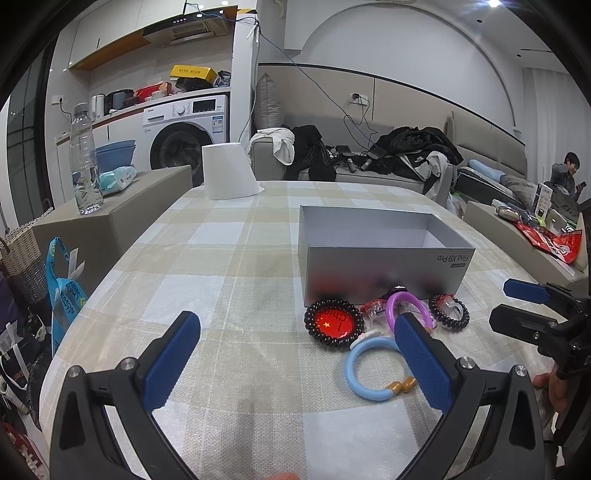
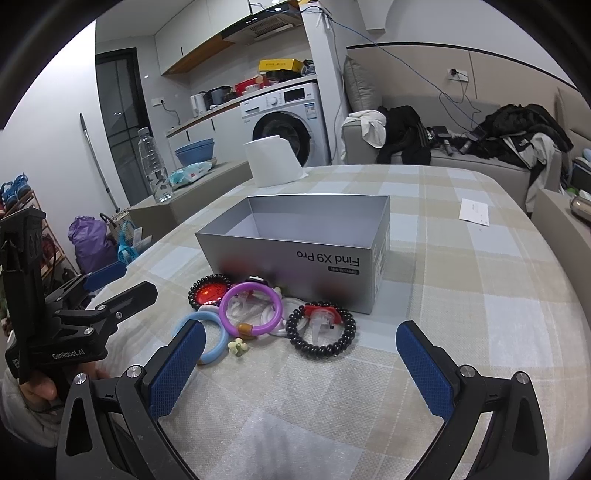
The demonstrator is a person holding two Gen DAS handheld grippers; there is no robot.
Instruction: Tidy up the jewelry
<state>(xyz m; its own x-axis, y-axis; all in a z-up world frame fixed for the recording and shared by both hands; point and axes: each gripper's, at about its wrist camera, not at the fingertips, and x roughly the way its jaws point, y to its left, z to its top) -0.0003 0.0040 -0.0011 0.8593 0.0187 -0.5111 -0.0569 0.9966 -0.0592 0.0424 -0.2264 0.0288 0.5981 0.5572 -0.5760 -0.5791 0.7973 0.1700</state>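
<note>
washing machine beside grey sofa.

The box looks like matt grey cardboard; the bangles are glossy smooth plastic; a woven checked cloth covers the bench.

Both my views are evenly lit by cool indoor light; a ceiling spot flares white at the top of the left view. Shadows on the table are soft and faint. The fisheye bends the walls and darkens the corners to black. A blurred smear runs along the box front, and bright spots glint on the hood.
</note>
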